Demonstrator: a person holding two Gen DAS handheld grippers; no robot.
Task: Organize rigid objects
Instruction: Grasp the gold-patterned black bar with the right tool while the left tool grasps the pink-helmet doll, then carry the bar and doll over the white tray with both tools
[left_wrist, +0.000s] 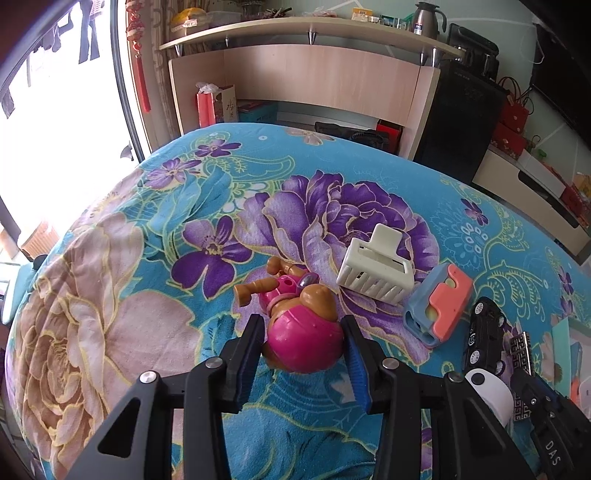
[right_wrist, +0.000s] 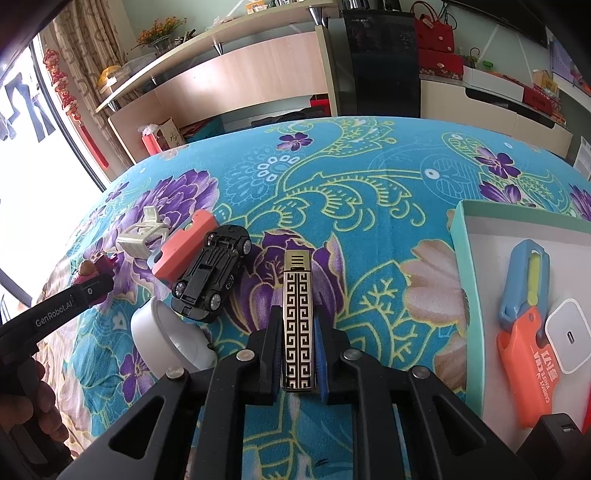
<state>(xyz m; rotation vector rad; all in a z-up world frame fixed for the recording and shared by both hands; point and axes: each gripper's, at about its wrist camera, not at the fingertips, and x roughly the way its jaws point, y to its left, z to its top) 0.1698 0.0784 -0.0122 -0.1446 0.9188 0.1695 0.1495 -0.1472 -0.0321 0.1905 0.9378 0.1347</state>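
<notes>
Pick-up step, both hands. Left gripper (left_wrist: 303, 334) pinches toy figure (left_wrist: 295, 325) by its pink head, on the bedspread (left_wrist: 129, 314). Right gripper (right_wrist: 297, 332) clamped on patterned lighter (right_wrist: 298, 325), also low on cloth. Next, I'd guess: lift both, carry to box (right_wrist: 460, 266) at right w/o dropping.

Two grippers are in view: the left gripper (left_wrist: 303, 332) and the right gripper (right_wrist: 297, 332), each with two fingers. On the bed (right_wrist: 369, 192) lie one toy pup (left_wrist: 295, 317), one white clip (left_wrist: 376, 269), one toy car (right_wrist: 212, 267), one white round case (right_wrist: 166, 339) and one patterned lighter (right_wrist: 298, 325). Blue-and-coral cutters number two: one on the bed (left_wrist: 439, 306), one in the box (right_wrist: 524, 314). One box (right_wrist: 460, 258) stands at the right, and it also holds one white charger (right_wrist: 570, 341). That makes six loose things on the bed and two in the box, besides a dark item at the box's near edge (right_wrist: 554, 432) that is too cut off to identify.
</notes>
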